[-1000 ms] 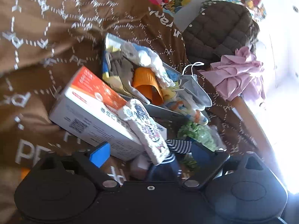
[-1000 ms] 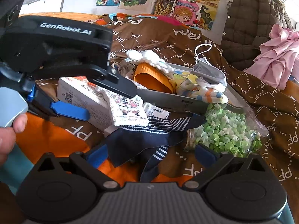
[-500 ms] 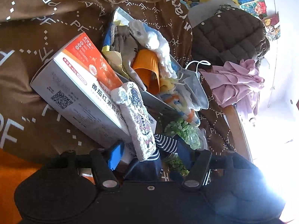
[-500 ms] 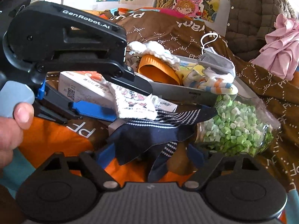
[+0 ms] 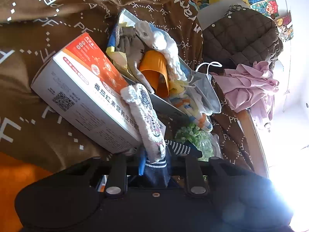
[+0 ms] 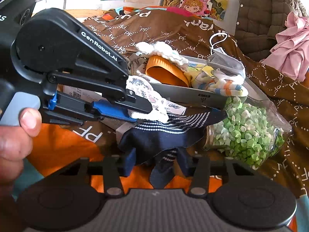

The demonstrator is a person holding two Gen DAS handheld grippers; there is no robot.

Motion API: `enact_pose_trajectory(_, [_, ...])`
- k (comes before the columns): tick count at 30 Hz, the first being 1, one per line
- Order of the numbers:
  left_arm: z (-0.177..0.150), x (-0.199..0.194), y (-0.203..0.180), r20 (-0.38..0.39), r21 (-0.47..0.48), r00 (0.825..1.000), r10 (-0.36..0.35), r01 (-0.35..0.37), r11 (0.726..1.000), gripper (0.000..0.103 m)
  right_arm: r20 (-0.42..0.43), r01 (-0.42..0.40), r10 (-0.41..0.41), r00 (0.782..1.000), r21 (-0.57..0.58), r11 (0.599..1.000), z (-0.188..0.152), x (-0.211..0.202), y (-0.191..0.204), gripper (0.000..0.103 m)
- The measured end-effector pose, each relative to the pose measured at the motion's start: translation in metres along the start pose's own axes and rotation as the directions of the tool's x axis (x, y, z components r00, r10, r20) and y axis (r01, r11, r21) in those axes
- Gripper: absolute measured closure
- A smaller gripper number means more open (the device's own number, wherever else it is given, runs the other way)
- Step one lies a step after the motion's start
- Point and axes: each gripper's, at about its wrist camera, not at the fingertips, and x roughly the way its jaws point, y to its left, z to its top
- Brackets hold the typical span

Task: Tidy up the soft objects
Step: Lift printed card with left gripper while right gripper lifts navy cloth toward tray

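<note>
A white patterned sock [image 5: 144,119] leans on an orange-and-white box [image 5: 81,89]. My left gripper [image 5: 155,166] has its jaws closing, and the pads pinch the sock's lower end; in the right wrist view the left gripper [image 6: 143,112] comes in from the left onto the white sock [image 6: 146,94]. Just under it a navy striped sock [image 6: 160,137] lies bunched on the brown blanket. My right gripper [image 6: 156,162] is closing with the navy sock hanging between its fingers, which still stand apart. The navy cuff also reaches the left gripper's tips.
A grey tray [image 6: 193,94] behind holds an orange cup [image 5: 154,67], a fluffy white piece, striped socks and a face mask. A clear bag of green bits [image 6: 249,131] lies right of the navy sock. A pink cloth [image 5: 249,87] and a quilted jacket [image 5: 241,36] sit at the back. A hand [image 6: 17,141] holds the left gripper.
Both grippers' jaws have narrowed from wide open: the left onto the white sock's end, the right around the navy sock. The left gripper has rolled slightly; the right has stayed put.
</note>
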Motion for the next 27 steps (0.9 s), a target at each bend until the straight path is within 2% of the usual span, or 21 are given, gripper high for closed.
enact_pose_trajectory(8, [-0.001,-0.003,-0.002,0.031,0.037,0.999,-0.008,0.007,0.999,0.089,-0.036,-0.008,0.009,0.999,0.013,1.0,0.002,0.0,0.002,0.073])
enact_pose_trajectory(17, [-0.008,-0.005,-0.014,0.049,0.165,0.999,0.02,-0.028,0.986,0.092,-0.07,-0.023,0.028,0.997,0.071,0.997,0.002,-0.003,-0.003,0.095])
enact_pose_trajectory(22, [-0.007,-0.004,-0.013,0.05,0.171,0.998,0.023,-0.032,0.985,0.091,-0.062,-0.007,0.013,0.998,0.092,0.996,0.004,-0.011,-0.006,0.1])
enact_pose_trajectory(27, [-0.006,-0.004,-0.013,0.05,0.176,0.999,0.007,-0.015,0.984,0.093,-0.038,0.049,-0.046,0.998,0.077,0.996,0.006,-0.017,-0.007,0.101])
